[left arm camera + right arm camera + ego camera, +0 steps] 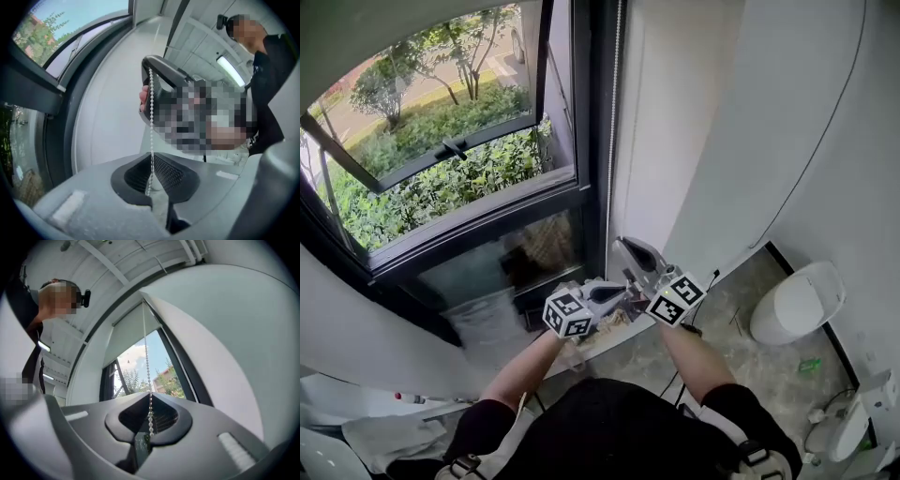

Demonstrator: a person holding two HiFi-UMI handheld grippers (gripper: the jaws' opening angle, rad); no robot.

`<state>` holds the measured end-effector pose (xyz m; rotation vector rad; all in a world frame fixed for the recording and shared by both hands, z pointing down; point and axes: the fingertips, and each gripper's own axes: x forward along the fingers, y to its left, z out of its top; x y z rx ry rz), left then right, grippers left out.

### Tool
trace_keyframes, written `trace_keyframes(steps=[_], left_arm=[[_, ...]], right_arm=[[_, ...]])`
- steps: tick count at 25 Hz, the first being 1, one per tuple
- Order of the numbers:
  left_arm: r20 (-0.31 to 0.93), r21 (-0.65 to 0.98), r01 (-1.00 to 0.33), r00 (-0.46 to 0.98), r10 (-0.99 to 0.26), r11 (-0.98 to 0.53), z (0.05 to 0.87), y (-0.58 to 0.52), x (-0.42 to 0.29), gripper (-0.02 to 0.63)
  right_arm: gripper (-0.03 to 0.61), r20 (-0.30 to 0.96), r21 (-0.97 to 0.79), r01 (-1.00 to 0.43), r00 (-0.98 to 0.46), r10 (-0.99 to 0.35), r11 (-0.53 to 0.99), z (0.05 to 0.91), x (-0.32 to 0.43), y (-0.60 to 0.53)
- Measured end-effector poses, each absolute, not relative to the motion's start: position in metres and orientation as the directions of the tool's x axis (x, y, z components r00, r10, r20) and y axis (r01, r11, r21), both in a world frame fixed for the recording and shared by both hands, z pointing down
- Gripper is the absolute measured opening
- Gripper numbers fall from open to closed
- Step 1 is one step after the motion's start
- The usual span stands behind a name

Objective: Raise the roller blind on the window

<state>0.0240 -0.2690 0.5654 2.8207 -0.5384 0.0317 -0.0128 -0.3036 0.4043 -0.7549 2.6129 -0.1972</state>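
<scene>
The bead chain (146, 366) hangs vertically by the window (441, 159), running up to the roller blind (127, 331). Both tongs are pinching it, the right tongs (149, 427) higher and the left tongs (152, 193) just below on the same strand. A pull likely goes straight down.

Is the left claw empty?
No, the left claw is pinched shut on the bead chain that hangs down into it.

Thin white bead chain (146, 363), straight and vertical before the window (129, 365), pale roller blind (129, 331) across its upper part.
</scene>
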Motion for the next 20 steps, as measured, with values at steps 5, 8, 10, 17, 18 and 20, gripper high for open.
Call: trace_keyframes(steps=[5, 8, 10, 17, 18, 20], left_arm=[[0.119, 0.308, -0.365, 0.931, -0.345, -0.878, 0.601, -0.256, 0.013, 0.092], [0.06, 0.307, -0.376, 0.924, -0.377, -0.874, 0.585, -0.263, -0.007, 0.137], [0.01, 0.295, -0.393, 0.913, -0.409, -0.871, 0.565, -0.274, -0.025, 0.143], [-0.213, 0.117, -0.474, 0.846, -0.488, -0.873, 0.423, -0.312, -0.074, 0.144], [-0.234, 0.104, -0.475, 0.842, -0.486, -0.874, 0.403, -0.315, -0.076, 0.144], [-0.267, 0.105, -0.464, 0.839, -0.474, -0.88, 0.374, -0.323, -0.078, 0.143]], right_arm=[[0.015, -0.292, -0.27, -0.506, -0.768, -0.571, 0.819, 0.436, -0.002, -0.299], [0.017, -0.284, -0.247, -0.522, -0.767, -0.575, 0.817, 0.436, 0.003, -0.301], [0.017, -0.29, -0.254, -0.521, -0.762, -0.578, 0.815, 0.435, 0.005, -0.302], [0.017, -0.275, -0.248, -0.517, -0.773, -0.572, 0.819, 0.439, 0.003, -0.301], [0.017, -0.276, -0.244, -0.512, -0.777, -0.566, 0.823, 0.439, 0.001, -0.301], [0.017, -0.28, -0.251, -0.503, -0.78, -0.56, 0.827, 0.438, -0.003, -0.3]])
